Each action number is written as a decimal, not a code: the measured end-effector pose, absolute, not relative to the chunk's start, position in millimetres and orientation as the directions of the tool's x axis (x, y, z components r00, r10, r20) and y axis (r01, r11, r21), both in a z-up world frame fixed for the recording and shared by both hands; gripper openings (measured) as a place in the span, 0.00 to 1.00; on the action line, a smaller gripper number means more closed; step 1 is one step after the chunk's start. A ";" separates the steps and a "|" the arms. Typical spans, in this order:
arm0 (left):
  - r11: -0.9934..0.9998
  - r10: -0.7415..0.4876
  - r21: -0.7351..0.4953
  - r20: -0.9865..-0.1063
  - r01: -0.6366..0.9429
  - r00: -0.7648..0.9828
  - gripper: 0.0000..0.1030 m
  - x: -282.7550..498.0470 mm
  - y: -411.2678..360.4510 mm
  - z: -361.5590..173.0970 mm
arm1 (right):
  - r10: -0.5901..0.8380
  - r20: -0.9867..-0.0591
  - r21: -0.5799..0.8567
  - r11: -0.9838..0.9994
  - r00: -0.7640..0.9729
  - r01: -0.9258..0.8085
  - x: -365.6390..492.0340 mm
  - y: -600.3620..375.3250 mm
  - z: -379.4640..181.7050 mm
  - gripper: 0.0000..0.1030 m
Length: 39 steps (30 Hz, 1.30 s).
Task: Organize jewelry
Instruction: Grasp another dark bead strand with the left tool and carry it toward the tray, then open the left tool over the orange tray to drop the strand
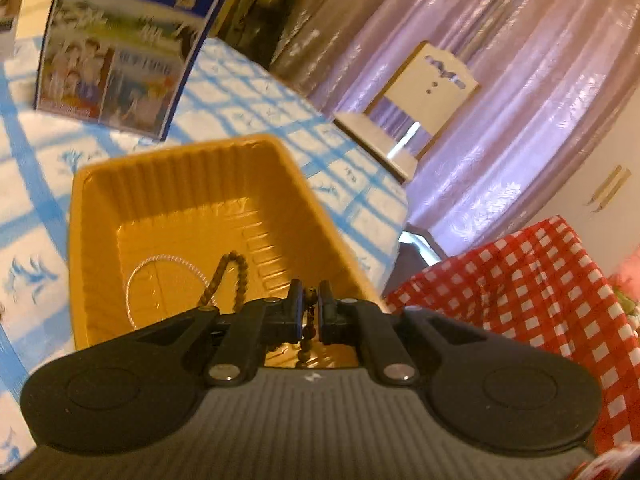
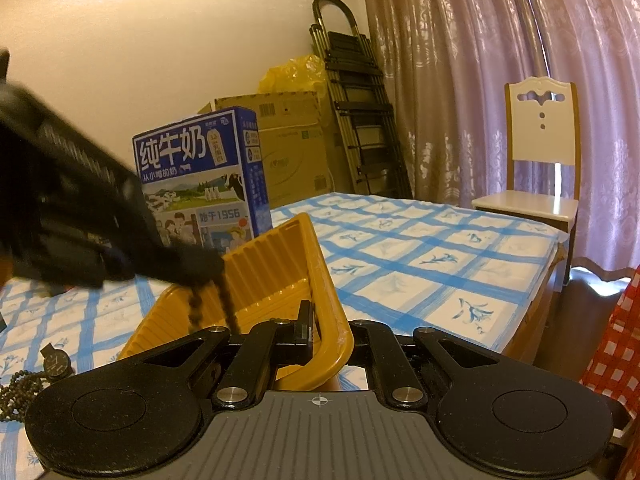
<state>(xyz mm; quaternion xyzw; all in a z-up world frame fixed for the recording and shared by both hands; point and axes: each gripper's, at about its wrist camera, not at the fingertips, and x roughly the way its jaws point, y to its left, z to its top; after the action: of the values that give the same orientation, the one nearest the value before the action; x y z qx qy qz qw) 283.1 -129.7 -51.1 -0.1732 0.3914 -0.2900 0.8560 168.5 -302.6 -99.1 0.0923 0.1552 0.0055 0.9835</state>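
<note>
Left wrist view shows the bead string [image 1: 230, 280] pinched tight in my left gripper [image 1: 310, 312]. It hangs down into the yellow tray [image 1: 160, 176], near a clear bangle [image 1: 168, 280]. My right gripper [image 2: 320, 332] squeezes the tray's rim and tips it up, so the beads can drop in easily, I think.

Bead strand [image 1: 236, 276] in tray [image 1: 100, 216]; milk carton [image 1: 116, 44] behind.
</note>
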 end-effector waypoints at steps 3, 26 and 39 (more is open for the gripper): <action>0.781 -0.620 -0.526 -0.583 0.338 0.525 0.06 288.0 -129.7 -57.6 | 0.039 -0.304 0.184 0.983 0.952 0.018 168.6 -302.8 -99.2 0.07; 0.867 -0.479 -0.441 -0.615 0.230 0.626 0.27 274.2 -89.4 -56.7 | 0.038 -0.313 0.190 0.982 0.949 0.024 170.0 -304.8 -101.7 0.07; 0.939 -0.290 -0.334 -0.647 0.080 0.705 0.27 221.6 -8.9 -61.5 | 0.037 -0.313 0.190 0.982 0.949 0.024 170.2 -304.8 -101.5 0.07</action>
<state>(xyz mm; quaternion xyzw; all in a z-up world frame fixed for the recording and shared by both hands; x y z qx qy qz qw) 221.6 -8.9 -61.5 -0.1417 0.3701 -0.1013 0.9125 170.2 -304.8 -101.5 0.0959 0.1597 0.0034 0.9825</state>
